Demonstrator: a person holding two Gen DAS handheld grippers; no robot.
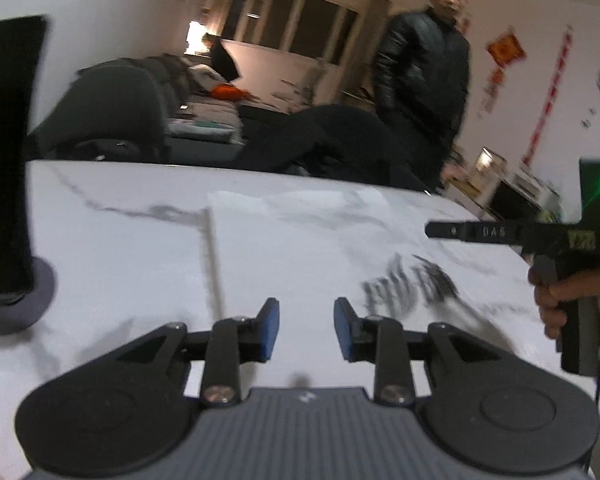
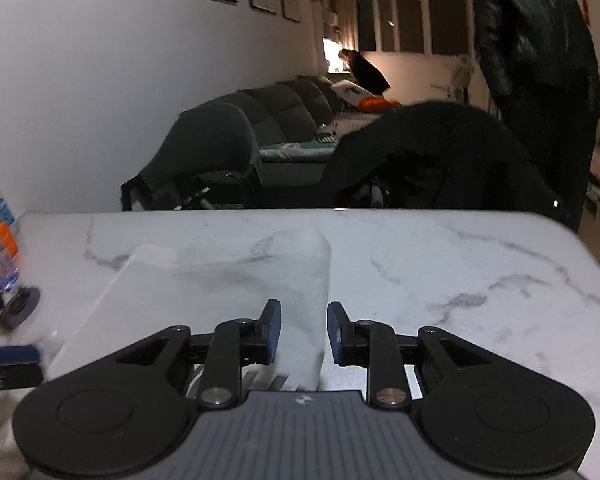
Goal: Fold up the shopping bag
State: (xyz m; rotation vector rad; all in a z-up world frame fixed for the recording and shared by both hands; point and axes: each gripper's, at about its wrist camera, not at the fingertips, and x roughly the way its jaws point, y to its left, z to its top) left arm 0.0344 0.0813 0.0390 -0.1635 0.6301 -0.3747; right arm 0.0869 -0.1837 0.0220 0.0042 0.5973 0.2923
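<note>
- Blue-padded fingers of the left gripper [image 1: 306,330] stand parted over the bag, with nothing between them.
- Fingers of the right gripper [image 2: 304,332] are parted to about the same moderate gap; the bag's right edge runs up through that gap, and neither pad visibly presses on it.
- Lying flat on the marble table [image 2: 480,272], the shopping bag [image 2: 220,292] is thin, whitish and translucent, so the table's grey veining shows through it.
- In the right wrist view its long axis runs away from the camera toward the far table edge, where its far end narrows to a rounded, slightly raised corner.
- In the left wrist view the shopping bag [image 1: 300,248] spreads ahead of the fingers, with a dark blurred print on it toward the right and a straight dark line, either an edge or a fold, running away on the left.
- Seen from the left wrist, the right gripper [image 1: 460,231] hangs above the bag's right part, held by a hand [image 1: 568,300] on its grip.
- A black upright object on a round base [image 1: 16,304] stands at the table's left edge.
- Beyond the table sit a dark chair [image 2: 204,152], a sofa [image 2: 292,108], and a person in a dark jacket [image 1: 424,80] standing at the right.
</note>
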